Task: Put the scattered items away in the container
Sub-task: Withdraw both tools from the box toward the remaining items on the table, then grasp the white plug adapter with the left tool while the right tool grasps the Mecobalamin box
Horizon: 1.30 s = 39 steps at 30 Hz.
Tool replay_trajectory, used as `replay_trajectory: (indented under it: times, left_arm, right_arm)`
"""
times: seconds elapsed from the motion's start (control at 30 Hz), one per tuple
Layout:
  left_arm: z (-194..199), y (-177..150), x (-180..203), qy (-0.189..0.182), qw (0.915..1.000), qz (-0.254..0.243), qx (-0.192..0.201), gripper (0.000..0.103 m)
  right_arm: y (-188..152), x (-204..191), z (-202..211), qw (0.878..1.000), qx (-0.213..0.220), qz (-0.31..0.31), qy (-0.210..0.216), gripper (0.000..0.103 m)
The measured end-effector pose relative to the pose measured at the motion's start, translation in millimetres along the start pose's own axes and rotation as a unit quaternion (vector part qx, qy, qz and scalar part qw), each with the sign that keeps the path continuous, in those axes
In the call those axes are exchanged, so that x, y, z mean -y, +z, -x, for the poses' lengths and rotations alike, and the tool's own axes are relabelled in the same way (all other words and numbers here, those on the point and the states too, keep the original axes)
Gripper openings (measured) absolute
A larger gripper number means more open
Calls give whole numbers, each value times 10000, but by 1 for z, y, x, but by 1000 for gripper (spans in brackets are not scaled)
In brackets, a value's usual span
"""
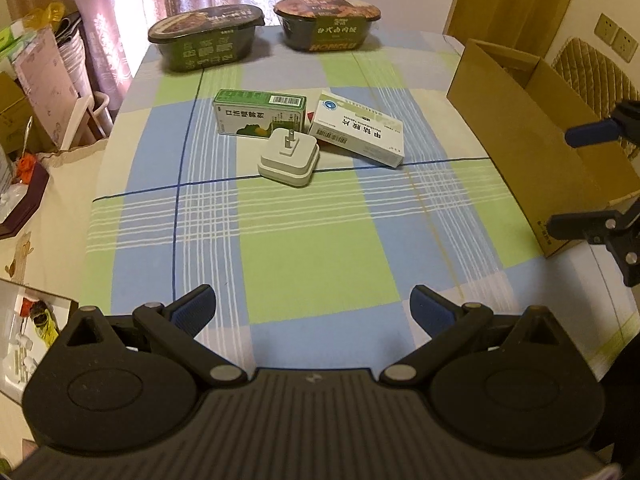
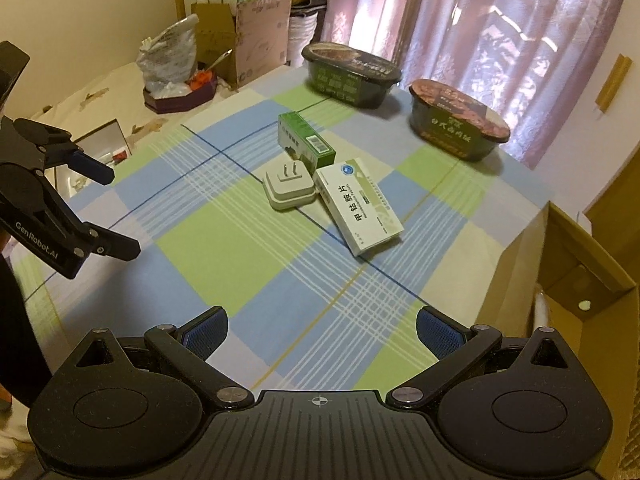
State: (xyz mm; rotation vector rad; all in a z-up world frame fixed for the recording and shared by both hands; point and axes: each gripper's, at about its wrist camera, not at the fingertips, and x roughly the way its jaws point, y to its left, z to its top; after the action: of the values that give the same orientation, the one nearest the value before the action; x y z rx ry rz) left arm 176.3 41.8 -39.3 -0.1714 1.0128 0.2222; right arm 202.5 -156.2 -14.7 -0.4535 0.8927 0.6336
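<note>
Your white plug adapter (image 1: 289, 157) lies prongs-up, touching the green box (image 1: 260, 114) and white box (image 1: 356, 130); it looks light, rigid, smooth, so pinch its flat sides. Left gripper (image 1: 312, 308) and right gripper (image 2: 320, 330) are spread, empty; cardboard box (image 1: 532, 128) sits rightward.

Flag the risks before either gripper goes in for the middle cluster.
1. The plug, green box and white box sit packed together; closing on one will likely nudge its neighbours.
2. The plug's prongs point up, so a top grasp may slip.
3. The carton stands at the table's right edge; a bump could shift it.
</note>
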Motion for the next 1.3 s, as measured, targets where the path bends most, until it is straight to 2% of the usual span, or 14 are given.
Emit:
replay_trajectory:
  times: [0.33,0.6,0.77,1.1,1.3]
  left_arm:
    - [-38,25,-7,-38,9998,-183,-10,101]
    - [-76,53,-22,13,9980,-580,248,101]
    - [-105,71,-28,-6,9951,-935,325,101]
    - [-154,94,-23,-151,9900,-1392,169,98]
    - [-175,102,-26,-185,9904,-1372,51,92]
  right_arm:
    - [18,23,-36,9997,-154,193,23,103]
    - [47,42,-76,9973,-68,718,168,103]
    - [62,49,-112,9935,-168,1087,294,103]
    - [81,65,-165,9882,-256,1345,682,103]
    - [93,70,-194,9871,-305,1344,813,103]
